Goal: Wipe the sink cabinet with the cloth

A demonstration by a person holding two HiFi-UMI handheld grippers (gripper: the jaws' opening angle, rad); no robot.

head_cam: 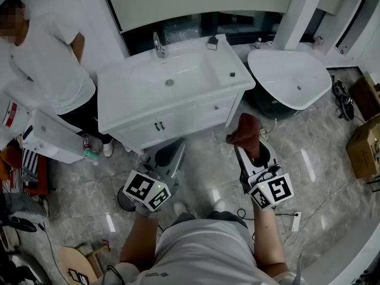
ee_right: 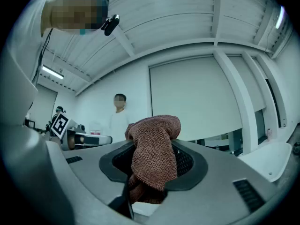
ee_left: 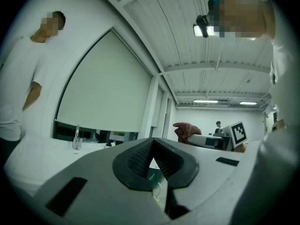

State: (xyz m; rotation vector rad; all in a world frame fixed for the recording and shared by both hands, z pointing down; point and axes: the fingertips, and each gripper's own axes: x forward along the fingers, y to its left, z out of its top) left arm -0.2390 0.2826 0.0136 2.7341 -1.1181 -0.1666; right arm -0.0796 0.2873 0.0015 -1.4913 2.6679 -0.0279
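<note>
The white sink cabinet stands ahead of me, with a chrome faucet at the back of its basin and handles on its front doors. My right gripper is shut on a reddish-brown cloth, held in the air just off the cabinet's right front corner. In the right gripper view the cloth bulges out from between the jaws of the right gripper. My left gripper hangs below the cabinet doors, shut with nothing in it. In its own view the left gripper shows its pads meeting.
A person in white stands at the cabinet's left beside a white appliance. A white freestanding tub sits to the right. Cardboard boxes stand at the far right. Cables lie on the marble floor.
</note>
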